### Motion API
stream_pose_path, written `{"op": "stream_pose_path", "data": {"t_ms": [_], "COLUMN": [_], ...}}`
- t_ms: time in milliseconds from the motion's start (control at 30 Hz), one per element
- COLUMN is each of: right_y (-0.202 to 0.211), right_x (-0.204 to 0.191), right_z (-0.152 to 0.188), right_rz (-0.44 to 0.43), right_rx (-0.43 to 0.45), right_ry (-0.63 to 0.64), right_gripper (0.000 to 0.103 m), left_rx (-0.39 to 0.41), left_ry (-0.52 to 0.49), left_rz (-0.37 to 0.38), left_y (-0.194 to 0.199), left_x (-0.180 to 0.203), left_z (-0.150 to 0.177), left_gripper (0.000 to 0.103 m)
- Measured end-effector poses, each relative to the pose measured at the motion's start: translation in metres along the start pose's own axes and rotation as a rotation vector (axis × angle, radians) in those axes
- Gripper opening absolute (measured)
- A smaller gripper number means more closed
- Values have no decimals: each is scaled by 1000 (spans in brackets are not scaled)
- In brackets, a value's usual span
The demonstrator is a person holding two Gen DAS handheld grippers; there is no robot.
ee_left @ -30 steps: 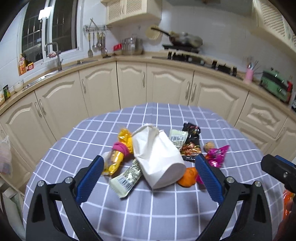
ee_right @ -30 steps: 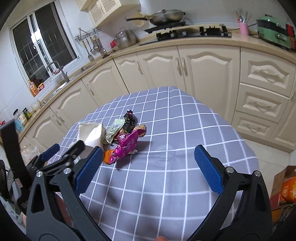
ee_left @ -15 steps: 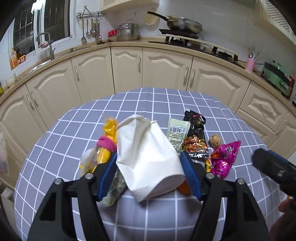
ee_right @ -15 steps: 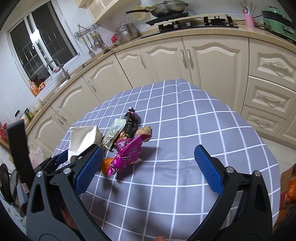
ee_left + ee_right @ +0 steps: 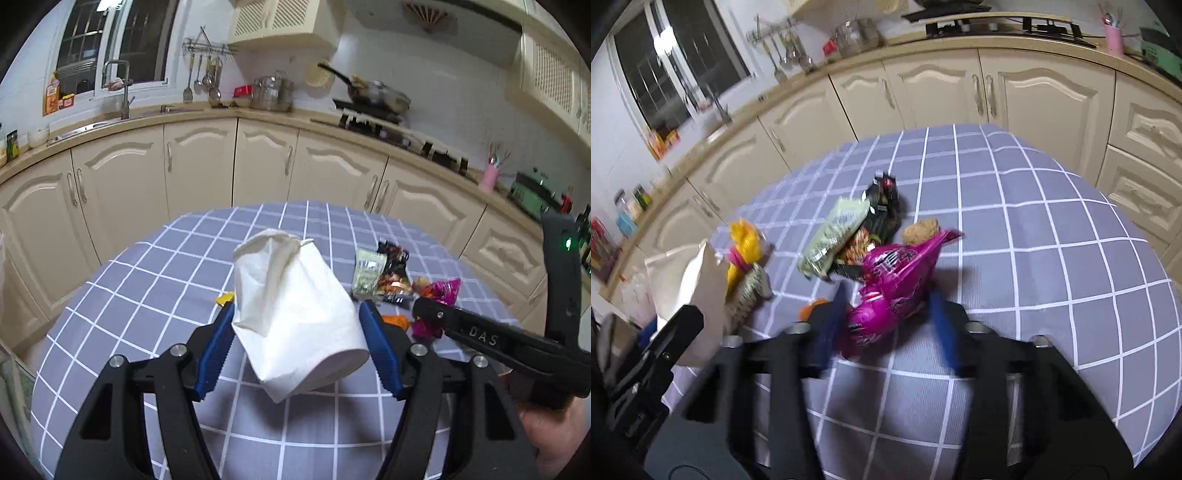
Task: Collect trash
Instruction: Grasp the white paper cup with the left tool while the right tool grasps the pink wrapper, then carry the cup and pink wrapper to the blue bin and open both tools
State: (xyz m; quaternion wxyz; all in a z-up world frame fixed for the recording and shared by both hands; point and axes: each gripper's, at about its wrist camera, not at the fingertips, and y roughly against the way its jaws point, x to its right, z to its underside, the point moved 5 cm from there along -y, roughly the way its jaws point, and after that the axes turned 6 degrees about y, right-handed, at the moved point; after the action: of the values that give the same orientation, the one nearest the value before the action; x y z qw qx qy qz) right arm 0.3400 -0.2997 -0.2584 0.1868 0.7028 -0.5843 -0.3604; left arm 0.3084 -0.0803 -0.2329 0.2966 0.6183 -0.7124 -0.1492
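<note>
Left wrist: "DAS" on right tongs [image 5: 424,314]

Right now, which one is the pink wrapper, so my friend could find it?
Start at the round table with the grey checked cloth. At the near end of the trash pile lies the pink wrapper, between the right gripper's closing jaws. It alone is shiny magenta.

Right gripper [image 5: 886,325], blurred at six o'clock, is closing around a magenta snack wrapper [image 5: 894,288] on a checked tablecloth [image 5: 1034,229]. More wrappers [image 5: 842,232] lie toward eleven o'clock; a white paper bag [image 5: 690,277] sits at nine.
</note>
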Motion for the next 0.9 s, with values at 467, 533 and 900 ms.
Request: {"op": "stream_pose_path", "data": {"t_ms": [467, 533, 900], "right_y": [59, 76, 192], "right_x": [-15, -11, 47], "right_z": [13, 16, 47], "right_rz": [26, 41, 144], "right_rx": [85, 94, 207], "right_ry": [50, 50, 6], "right_gripper": [38, 38, 38], "left_rx": [64, 69, 74], "left_ry": [-44, -50, -137], "left_rz": [75, 83, 249], "left_y": [17, 19, 79], "left_x": [13, 15, 83], "left_z": [2, 2, 19], "left_gripper": [66, 66, 66]}}
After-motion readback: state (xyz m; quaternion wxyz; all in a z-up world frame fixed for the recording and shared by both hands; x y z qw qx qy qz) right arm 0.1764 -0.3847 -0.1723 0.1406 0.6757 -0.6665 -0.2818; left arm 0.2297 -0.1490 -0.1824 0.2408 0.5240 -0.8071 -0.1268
